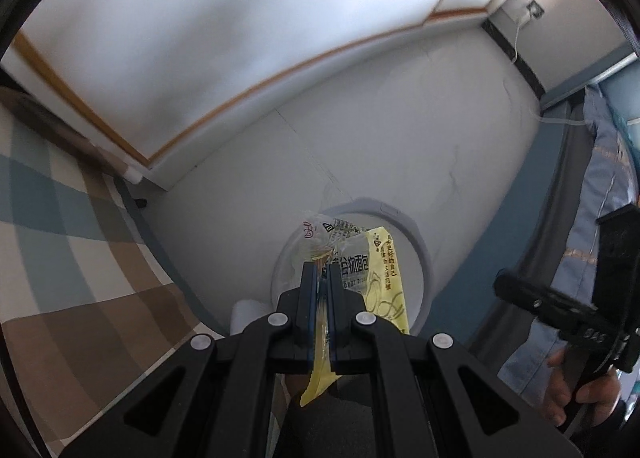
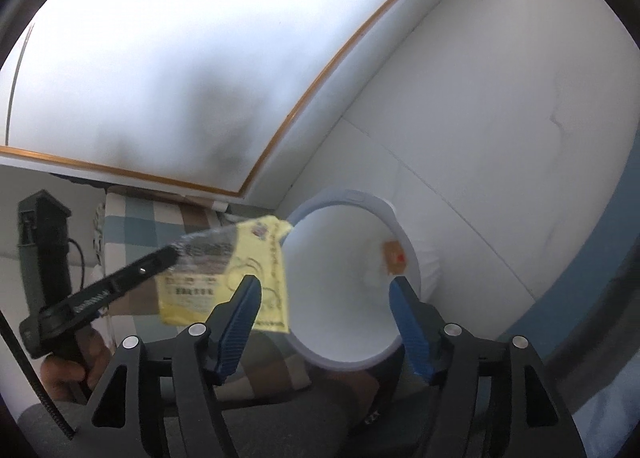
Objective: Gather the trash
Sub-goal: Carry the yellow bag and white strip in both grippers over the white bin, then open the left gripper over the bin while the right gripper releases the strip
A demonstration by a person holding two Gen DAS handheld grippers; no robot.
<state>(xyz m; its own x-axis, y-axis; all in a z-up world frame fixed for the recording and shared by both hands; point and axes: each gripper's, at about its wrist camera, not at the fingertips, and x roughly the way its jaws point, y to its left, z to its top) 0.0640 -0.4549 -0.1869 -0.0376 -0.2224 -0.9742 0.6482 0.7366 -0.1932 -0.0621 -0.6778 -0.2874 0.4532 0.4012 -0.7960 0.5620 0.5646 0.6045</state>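
My left gripper (image 1: 320,272) is shut on a yellow and clear snack wrapper (image 1: 376,282), which hangs over the open mouth of a white round bin (image 1: 404,220) on the floor. The right wrist view shows the same wrapper (image 2: 224,278) held at the bin's left rim, with the left gripper (image 2: 172,252) reaching in from the left. My right gripper (image 2: 323,282) stands open above the bin (image 2: 348,194) with nothing between its blue pads. A small orange scrap (image 2: 394,256) lies inside the bin. In the left wrist view the right gripper (image 1: 516,292) shows at the right edge, held by a hand (image 1: 580,394).
A brown, blue and cream checked cloth (image 1: 80,242) covers the furniture left of the bin. A white panel with wood trim (image 1: 280,70) stands behind it. Blue-grey fabric (image 1: 592,218) hangs at the right. A wall socket with a white cable (image 1: 524,18) is at the far corner.
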